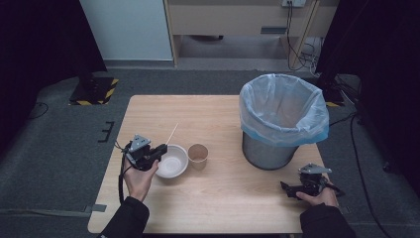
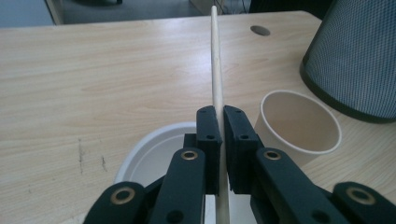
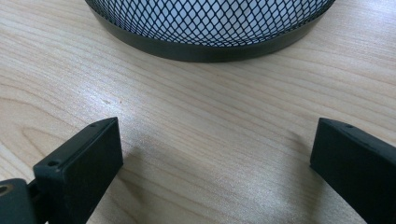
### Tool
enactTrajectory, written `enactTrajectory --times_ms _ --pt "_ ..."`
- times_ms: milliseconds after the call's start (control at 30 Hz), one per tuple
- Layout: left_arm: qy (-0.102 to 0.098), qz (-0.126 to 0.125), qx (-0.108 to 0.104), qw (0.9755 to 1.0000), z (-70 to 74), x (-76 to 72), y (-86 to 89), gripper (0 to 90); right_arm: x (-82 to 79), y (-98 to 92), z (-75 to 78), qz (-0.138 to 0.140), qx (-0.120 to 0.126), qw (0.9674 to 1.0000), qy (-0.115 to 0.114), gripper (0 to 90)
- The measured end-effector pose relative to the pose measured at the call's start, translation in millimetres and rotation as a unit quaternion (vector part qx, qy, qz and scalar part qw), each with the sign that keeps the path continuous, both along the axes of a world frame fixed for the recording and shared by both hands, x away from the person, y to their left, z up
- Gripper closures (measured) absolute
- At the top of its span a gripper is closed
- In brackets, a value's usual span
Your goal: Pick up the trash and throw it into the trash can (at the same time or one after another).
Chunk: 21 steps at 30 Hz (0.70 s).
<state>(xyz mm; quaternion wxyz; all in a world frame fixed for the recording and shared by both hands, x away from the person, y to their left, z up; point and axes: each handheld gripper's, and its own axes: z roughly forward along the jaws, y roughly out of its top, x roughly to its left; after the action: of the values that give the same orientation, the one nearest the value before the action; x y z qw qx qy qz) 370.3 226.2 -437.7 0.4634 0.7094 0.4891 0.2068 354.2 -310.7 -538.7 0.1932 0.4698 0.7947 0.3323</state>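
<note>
High view: left gripper [image 1: 159, 150], jaws clamped on a thin pale wooden stick [image 2: 216, 70], holds it above the white paper bowl [image 1: 173, 161] on the wooden surface [image 1: 223, 198]. Light, stiff and likely snappable, it looks best gripped near its lower end. Right gripper [image 3: 215, 158] rests with jaws apart.

Your left gripper [image 1: 159, 150] sits in your raised left hand [image 1: 138, 176], its jaws pressed tight together and pointing forward and to the right. Your right gripper [image 1: 287, 189] rests low by the near edge of the bench, jaws spread wide, right hand [image 1: 317, 196] behind it.
</note>
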Motion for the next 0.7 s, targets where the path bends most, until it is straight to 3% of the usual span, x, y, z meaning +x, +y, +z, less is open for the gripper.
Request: enactTrajectory --times_ms 700 --pt "-0.056 -0.013 -0.03 0.9979 32.9 -10.3 -3.4 85.3 0.1 -0.1 0.0 0.001 0.0 1.0 0.0 2.6"
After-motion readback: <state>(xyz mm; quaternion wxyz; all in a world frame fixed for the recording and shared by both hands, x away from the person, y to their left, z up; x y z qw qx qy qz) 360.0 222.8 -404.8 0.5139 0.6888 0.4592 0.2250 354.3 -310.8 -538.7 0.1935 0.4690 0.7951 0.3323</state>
